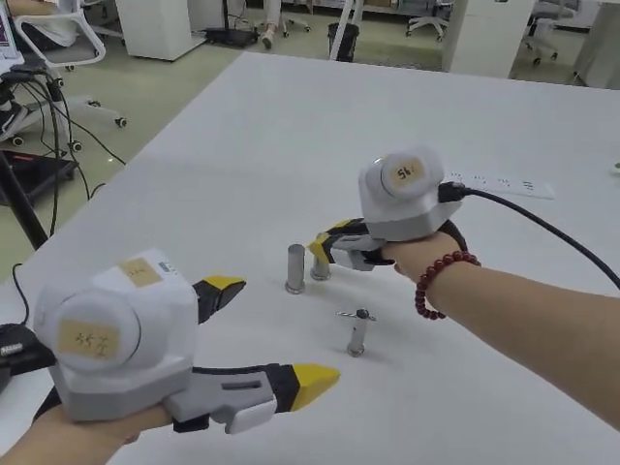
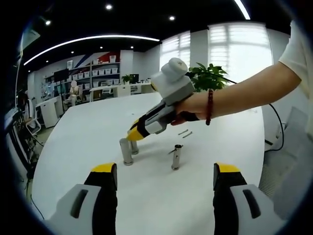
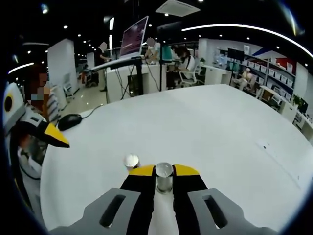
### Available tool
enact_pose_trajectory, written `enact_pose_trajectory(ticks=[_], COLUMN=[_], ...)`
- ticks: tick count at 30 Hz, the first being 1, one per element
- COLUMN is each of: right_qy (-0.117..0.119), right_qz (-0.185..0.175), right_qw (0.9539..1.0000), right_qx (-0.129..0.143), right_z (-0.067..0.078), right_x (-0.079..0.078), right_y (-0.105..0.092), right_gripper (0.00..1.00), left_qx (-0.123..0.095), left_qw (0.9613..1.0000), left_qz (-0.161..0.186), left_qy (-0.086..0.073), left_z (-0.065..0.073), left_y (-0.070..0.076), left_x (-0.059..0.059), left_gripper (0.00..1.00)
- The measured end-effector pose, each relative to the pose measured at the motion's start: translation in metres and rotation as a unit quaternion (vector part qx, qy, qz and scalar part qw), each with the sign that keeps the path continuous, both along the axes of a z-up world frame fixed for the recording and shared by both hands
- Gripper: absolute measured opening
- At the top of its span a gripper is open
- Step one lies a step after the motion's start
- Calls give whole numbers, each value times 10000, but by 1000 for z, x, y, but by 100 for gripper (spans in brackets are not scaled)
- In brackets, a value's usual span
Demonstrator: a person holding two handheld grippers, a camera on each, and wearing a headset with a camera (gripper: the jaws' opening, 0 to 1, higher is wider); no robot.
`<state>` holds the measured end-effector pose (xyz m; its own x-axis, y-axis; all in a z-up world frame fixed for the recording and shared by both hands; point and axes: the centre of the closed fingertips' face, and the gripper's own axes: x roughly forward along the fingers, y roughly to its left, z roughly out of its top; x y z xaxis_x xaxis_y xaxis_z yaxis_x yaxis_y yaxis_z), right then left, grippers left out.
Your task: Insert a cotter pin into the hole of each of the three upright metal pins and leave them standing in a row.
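Note:
Three short metal pins stand on the white table (image 1: 291, 136). One pin (image 1: 357, 332) (image 2: 176, 156) has a cotter pin through its top. A bare pin (image 1: 295, 268) (image 2: 126, 152) (image 3: 131, 161) stands to its left. My right gripper (image 1: 321, 250) (image 3: 164, 170) (image 2: 134, 135) is shut on the third pin (image 1: 320, 266) (image 3: 164, 177), just beside the bare one. My left gripper (image 1: 271, 329) (image 2: 165, 168) hovers open near the table's front, with nothing between its jaws. Two loose cotter pins (image 2: 185, 132) lie beyond the pins.
A white power strip (image 1: 499, 182) lies at the back right, and a black cable (image 1: 542, 228) runs from it to the right gripper. A black mouse (image 3: 71, 121) sits at the table edge. Office chairs and desks stand beyond the table.

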<state>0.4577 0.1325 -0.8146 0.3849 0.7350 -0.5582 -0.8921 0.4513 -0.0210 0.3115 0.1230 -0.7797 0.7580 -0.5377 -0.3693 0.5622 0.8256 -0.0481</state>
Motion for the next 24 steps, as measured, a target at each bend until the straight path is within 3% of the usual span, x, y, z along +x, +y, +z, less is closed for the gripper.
enact_pose_trajectory(ticks=[4,13,24], right_qy=[23,30,47], right_qz=[-128,-324,-491], right_qw=[9999,9994,9986], right_qx=[-21,-85,-179], right_z=[0,6,11], right_x=[7,0,-22], right_y=[-10,-39,-79], right_gripper=[13,13,13], left_qx=[-1,-79,-86], left_qw=[10000,10000,9999], left_qz=[2,11,-76], left_qy=[2,20,44], left_z=[1,3,7], left_y=[0,-5,-16], left_x=[1,1,-5], left_gripper=[81,82,82])
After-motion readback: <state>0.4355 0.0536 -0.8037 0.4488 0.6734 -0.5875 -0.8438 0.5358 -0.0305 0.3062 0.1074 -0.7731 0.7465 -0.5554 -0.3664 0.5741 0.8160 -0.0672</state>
